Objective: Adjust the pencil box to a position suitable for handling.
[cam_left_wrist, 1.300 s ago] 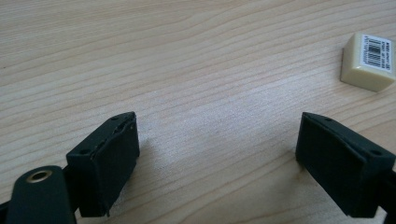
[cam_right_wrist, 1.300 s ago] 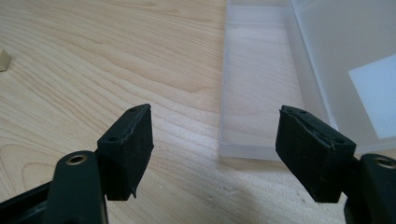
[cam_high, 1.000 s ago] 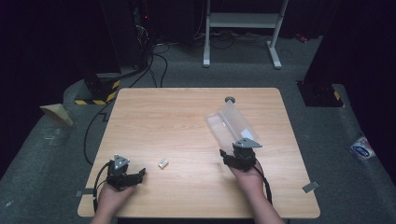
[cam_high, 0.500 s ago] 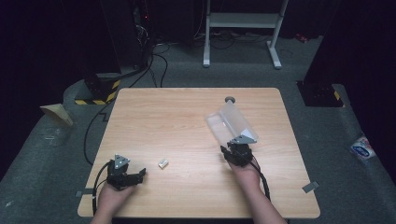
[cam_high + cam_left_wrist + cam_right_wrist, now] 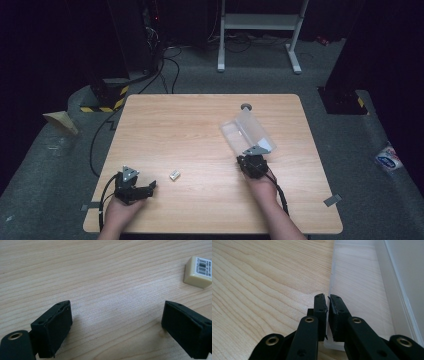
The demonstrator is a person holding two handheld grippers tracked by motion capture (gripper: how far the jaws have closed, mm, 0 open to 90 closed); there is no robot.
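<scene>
The right gripper (image 5: 327, 300) has its jaws nearly pressed together, having just been closing, and they pinch the thin near wall of a clear box (image 5: 362, 290). In the right gripper view that wall runs up between the two jaws; the box floor and its far wall lie ahead and to the right of them, bare bench (image 5: 262, 277) to their left. In the high view the box (image 5: 247, 131) stretches away from the jaws of this gripper (image 5: 252, 159), its far side raised above the bench (image 5: 200, 120).

The left gripper (image 5: 117, 322) has its jaws spread wide, with nothing but wood between them. An eraser (image 5: 198, 271), cream with a barcode label, lies flat on the bench ahead of the jaws and beyond the right-hand one, apart from both. In the high view the eraser (image 5: 174, 175) sits just ahead of that gripper (image 5: 145, 189), well apart from the box.
</scene>
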